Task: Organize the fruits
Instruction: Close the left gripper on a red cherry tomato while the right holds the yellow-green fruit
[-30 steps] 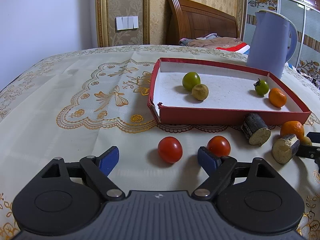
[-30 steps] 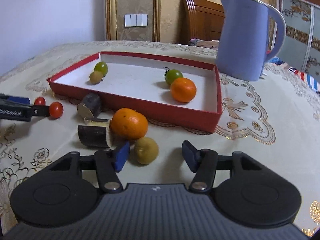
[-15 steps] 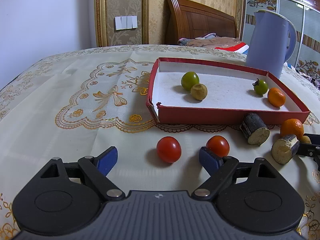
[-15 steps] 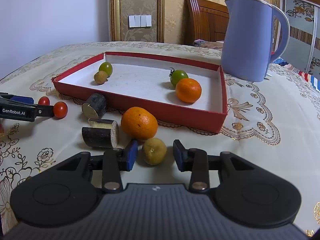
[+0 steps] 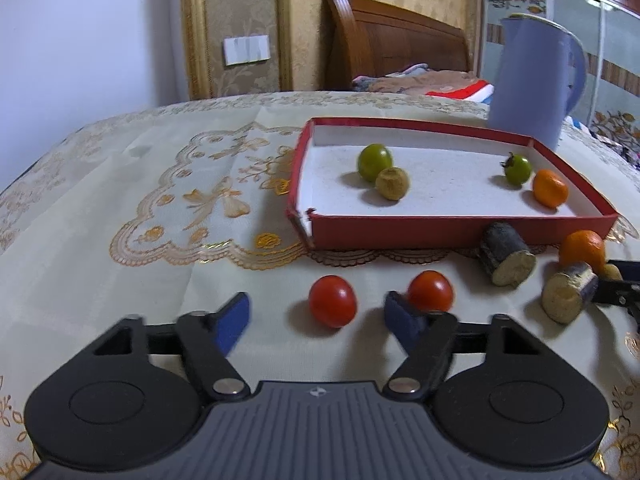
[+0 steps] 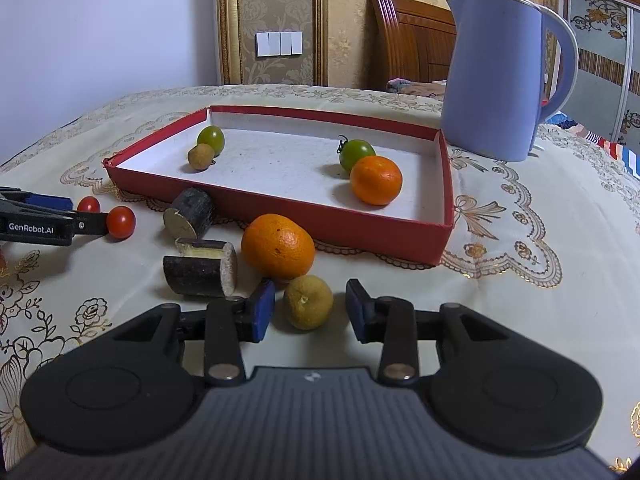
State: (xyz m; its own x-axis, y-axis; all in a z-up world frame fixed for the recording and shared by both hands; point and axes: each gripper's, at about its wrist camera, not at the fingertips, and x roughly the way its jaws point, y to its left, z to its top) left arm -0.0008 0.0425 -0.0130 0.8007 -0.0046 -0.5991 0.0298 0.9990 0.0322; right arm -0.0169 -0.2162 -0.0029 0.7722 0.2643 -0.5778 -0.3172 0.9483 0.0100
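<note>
Left jaws: the left gripper (image 5: 318, 320) is closing, its blue pads still apart; a red cherry tomato (image 5: 333, 301) sits between them, touched by neither pad.
Right jaws: the right gripper (image 6: 310, 310) stands narrow around a small yellow-green citrus (image 6: 308, 302); a sliver of cloth shows on either side of the fruit, so the pads do not press on it.
Second red tomato: another cherry tomato (image 5: 431, 291) lies just beyond the left gripper's right-hand pad (image 5: 402, 320), outside the gap.
Box: a shallow red box (image 6: 280, 216) with a white floor rests on the embroidered tablecloth (image 5: 120, 208).
Fruit in the box: a green tomato (image 6: 211, 139) touching a small brownish fruit (image 6: 201, 156) at one end; a stemmed green tomato (image 6: 356, 153) and an orange mandarin (image 6: 376, 179) side by side at the other.
Fruit outside the box: a larger mandarin (image 6: 278, 246) on the cloth, just behind the yellow-green citrus and near the box's front wall.
Dark cut pieces: one dark-skinned stub (image 6: 188, 216) leans at the box wall; a second (image 6: 200, 268) lies on its side, just left of the larger mandarin.
Kettle: a pale blue kettle (image 6: 504, 76) stands upright beyond the box's far right corner.
Background: a wooden headboard (image 5: 392, 40) and a wall switch (image 6: 279, 43).
</note>
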